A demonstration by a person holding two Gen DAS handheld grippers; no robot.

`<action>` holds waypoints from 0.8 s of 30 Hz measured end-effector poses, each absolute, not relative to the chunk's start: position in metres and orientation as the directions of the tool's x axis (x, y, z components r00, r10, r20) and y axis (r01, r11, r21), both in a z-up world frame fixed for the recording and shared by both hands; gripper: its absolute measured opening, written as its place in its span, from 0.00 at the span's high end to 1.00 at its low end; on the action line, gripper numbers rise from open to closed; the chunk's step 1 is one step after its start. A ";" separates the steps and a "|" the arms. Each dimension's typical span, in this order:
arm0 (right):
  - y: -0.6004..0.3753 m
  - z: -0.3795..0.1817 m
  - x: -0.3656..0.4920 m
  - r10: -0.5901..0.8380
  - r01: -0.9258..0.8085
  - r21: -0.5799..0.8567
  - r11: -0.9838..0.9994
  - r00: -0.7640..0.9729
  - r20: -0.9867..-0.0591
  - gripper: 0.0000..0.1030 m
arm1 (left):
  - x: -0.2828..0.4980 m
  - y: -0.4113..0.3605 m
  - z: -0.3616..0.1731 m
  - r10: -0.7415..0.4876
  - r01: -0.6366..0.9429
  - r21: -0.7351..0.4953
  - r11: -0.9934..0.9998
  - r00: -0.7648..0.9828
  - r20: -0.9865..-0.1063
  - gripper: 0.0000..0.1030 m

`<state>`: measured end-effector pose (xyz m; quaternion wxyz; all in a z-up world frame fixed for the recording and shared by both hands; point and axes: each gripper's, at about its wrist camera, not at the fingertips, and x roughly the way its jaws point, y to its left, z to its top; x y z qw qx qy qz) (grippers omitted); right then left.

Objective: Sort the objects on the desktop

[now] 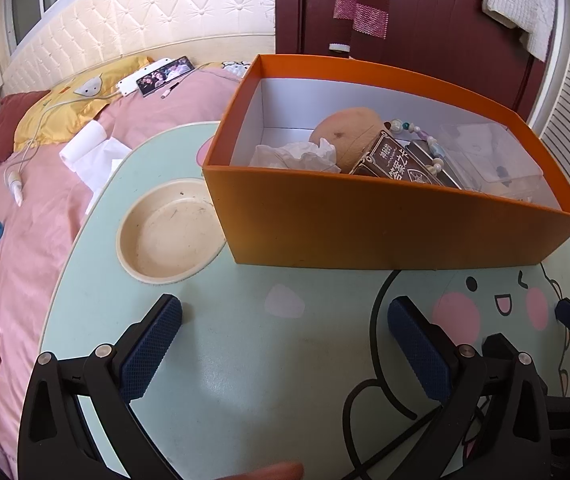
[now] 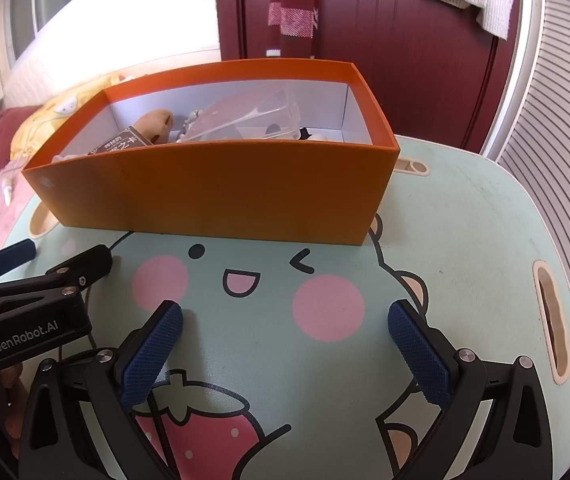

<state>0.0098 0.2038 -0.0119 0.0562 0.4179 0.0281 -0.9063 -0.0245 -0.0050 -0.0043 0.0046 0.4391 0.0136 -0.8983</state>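
An orange box (image 1: 365, 228) (image 2: 213, 192) stands at the back of a small mint-green table (image 1: 245, 360) (image 2: 465, 240) printed with a cartoon face. In the box lie a brown plush toy (image 1: 349, 128), crumpled tissue (image 1: 297, 154), a dark printed card box (image 1: 397, 160), a bead string (image 1: 425, 140) and a clear plastic case (image 1: 485, 152) (image 2: 253, 116). My left gripper (image 1: 285, 312) hovers open over bare tabletop in front of the box, nothing between its blue pads. My right gripper (image 2: 285, 316) is open too, over the cartoon face. The left gripper (image 2: 53, 260) shows at the left of the right wrist view.
A round cream cup recess (image 1: 169, 230) sits in the table's left corner. A slot handle (image 2: 551, 320) cuts the right edge. Left of the table is a pink bed (image 1: 25, 240) with a tissue roll (image 1: 85, 146), a phone (image 1: 165, 74) and cables. A dark red door (image 2: 385, 40) stands behind.
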 end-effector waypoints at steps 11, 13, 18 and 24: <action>0.202 -0.009 0.009 -0.077 0.123 -0.004 -0.992 -0.643 -0.762 0.00 | -0.027 -0.002 -0.005 -0.018 0.053 -0.019 -0.998 -0.614 -0.789 0.00; 0.203 -0.010 0.009 -0.076 0.123 -0.004 -0.992 -0.643 -0.762 0.00 | -0.027 -0.002 -0.005 -0.018 0.053 -0.018 -0.998 -0.614 -0.789 0.00; 0.203 -0.009 0.009 -0.076 0.122 -0.004 -0.992 -0.643 -0.762 0.00 | -0.027 -0.002 -0.005 -0.019 0.054 -0.019 -0.998 -0.615 -0.788 0.00; 0.203 -0.008 0.009 -0.077 0.122 -0.004 -0.992 -0.644 -0.761 0.00 | -0.027 -0.002 -0.005 -0.019 0.056 -0.020 -0.998 -0.619 -0.786 0.00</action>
